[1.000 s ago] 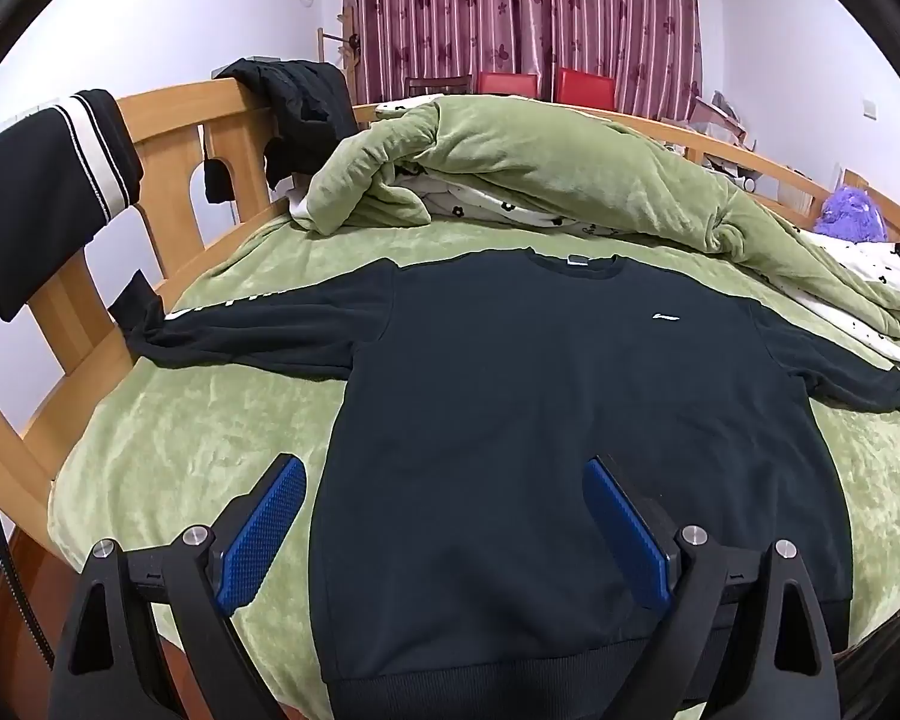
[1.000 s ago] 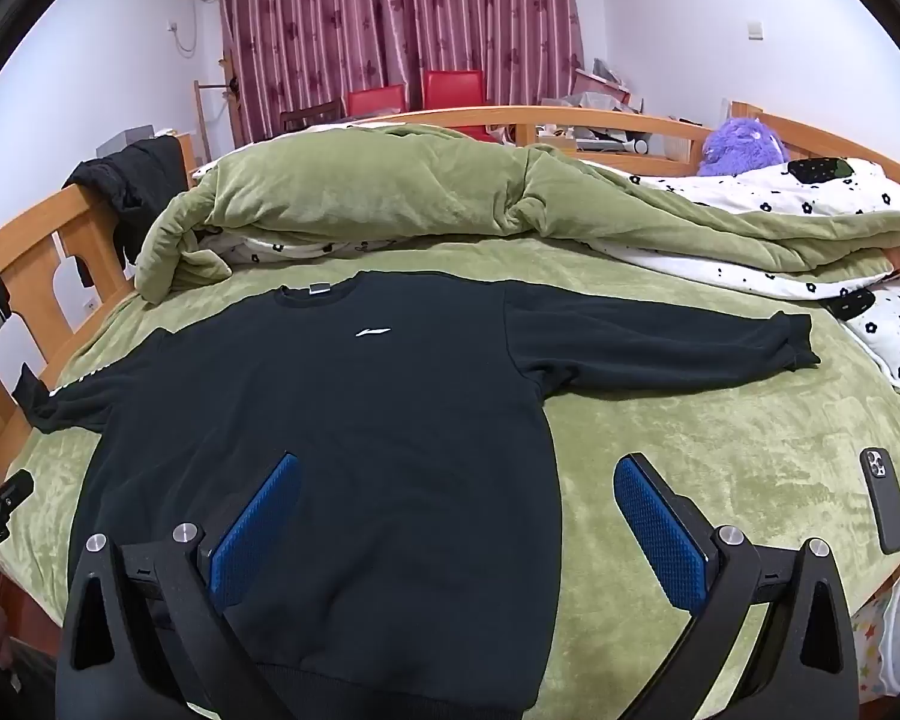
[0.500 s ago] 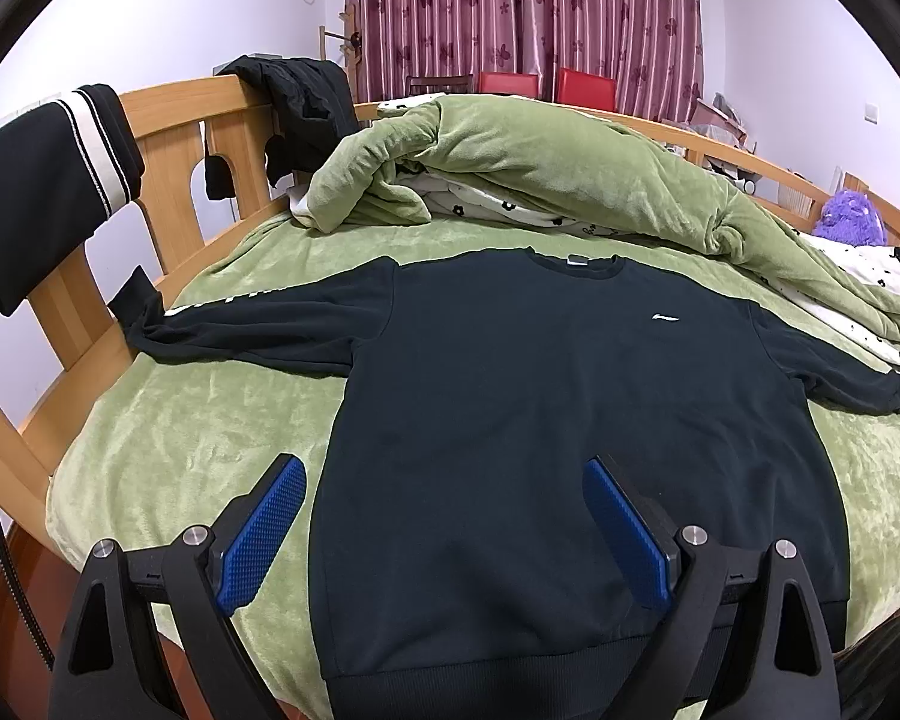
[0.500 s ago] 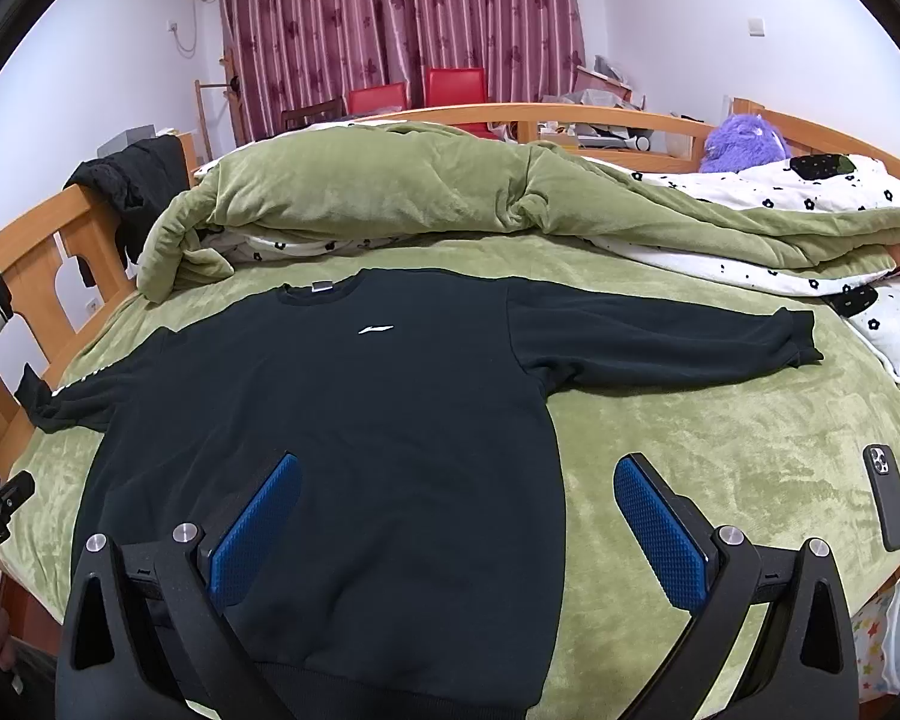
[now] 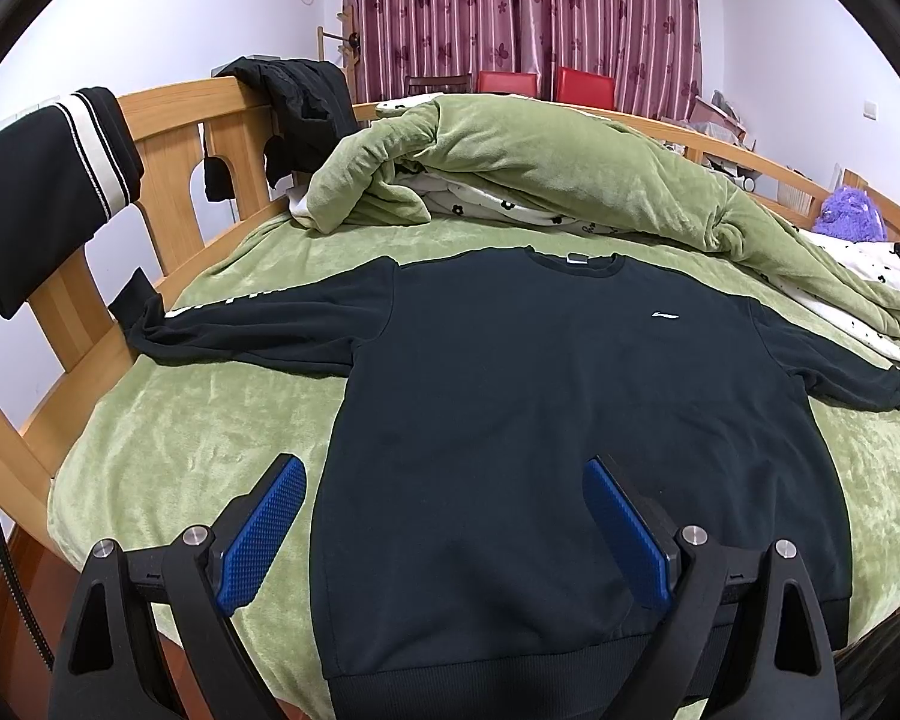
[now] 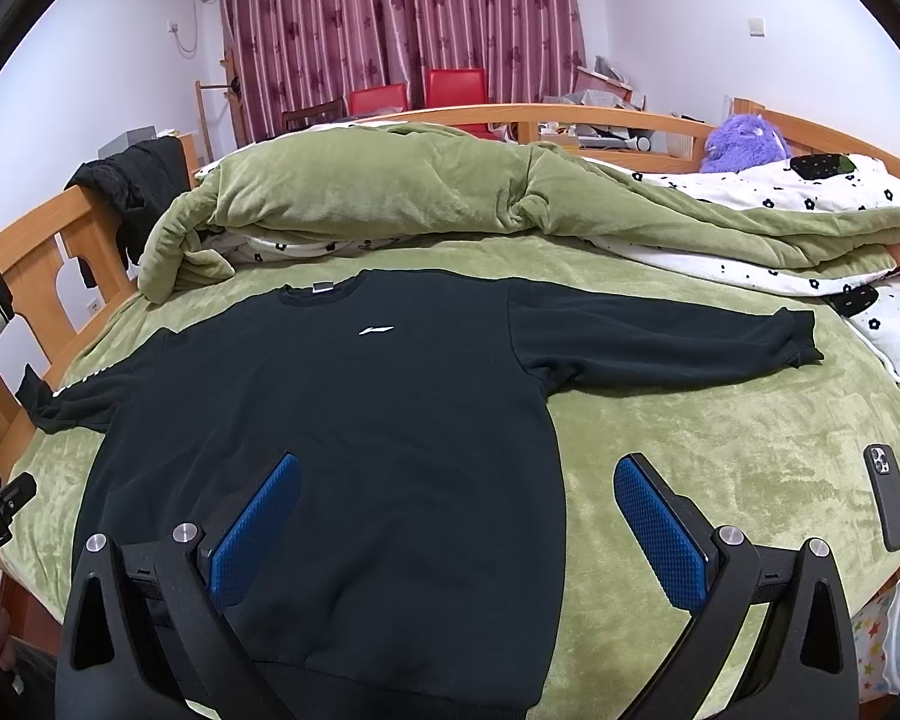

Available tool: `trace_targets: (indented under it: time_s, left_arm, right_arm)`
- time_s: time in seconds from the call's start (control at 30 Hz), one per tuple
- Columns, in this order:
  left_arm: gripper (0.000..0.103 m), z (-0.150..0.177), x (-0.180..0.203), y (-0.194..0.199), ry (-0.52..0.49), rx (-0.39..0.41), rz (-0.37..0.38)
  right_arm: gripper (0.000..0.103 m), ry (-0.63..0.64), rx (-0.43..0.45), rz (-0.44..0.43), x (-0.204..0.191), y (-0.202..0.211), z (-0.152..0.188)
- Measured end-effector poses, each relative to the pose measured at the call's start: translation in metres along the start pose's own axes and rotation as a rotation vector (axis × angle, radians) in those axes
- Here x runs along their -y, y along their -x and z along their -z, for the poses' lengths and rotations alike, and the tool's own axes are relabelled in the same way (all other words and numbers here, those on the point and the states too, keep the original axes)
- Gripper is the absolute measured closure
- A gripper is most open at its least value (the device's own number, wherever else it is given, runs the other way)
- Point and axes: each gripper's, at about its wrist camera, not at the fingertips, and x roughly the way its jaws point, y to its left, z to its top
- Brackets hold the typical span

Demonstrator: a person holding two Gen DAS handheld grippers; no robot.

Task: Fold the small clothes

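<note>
Jaws gaping wide, both grippers holding nothing
Left gripper (image 5: pixel 444 516) and right gripper (image 6: pixel 456 516) are hovering over the black sweatshirt (image 5: pixel 540 396) hem, sleeves stretching sideways

One black sweatshirt (image 5: pixel 540 408), one phone (image 6: pixel 887 498) (at three o'clock in the right view), one purple plush toy (image 6: pixel 747 141), two red chairs (image 6: pixel 417 99), two open grippers (image 5: pixel 444 531).
</note>
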Motion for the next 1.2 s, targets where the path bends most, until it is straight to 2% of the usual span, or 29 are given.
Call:
trace_targets:
  time_s: [0.1, 1.2]
  left_arm:
    - [0.009, 0.0, 0.0, 0.0, -0.001, 0.001, 0.001]
    - [0.009, -0.001, 0.004, 0.005, -0.004, 0.004, -0.001]
  right_arm:
    - [0.001, -0.003, 0.0, 0.0, -0.01, 0.002, 0.002]
    - [0.001, -0.002, 0.007, -0.002, 0.005, -0.002, 0.001]
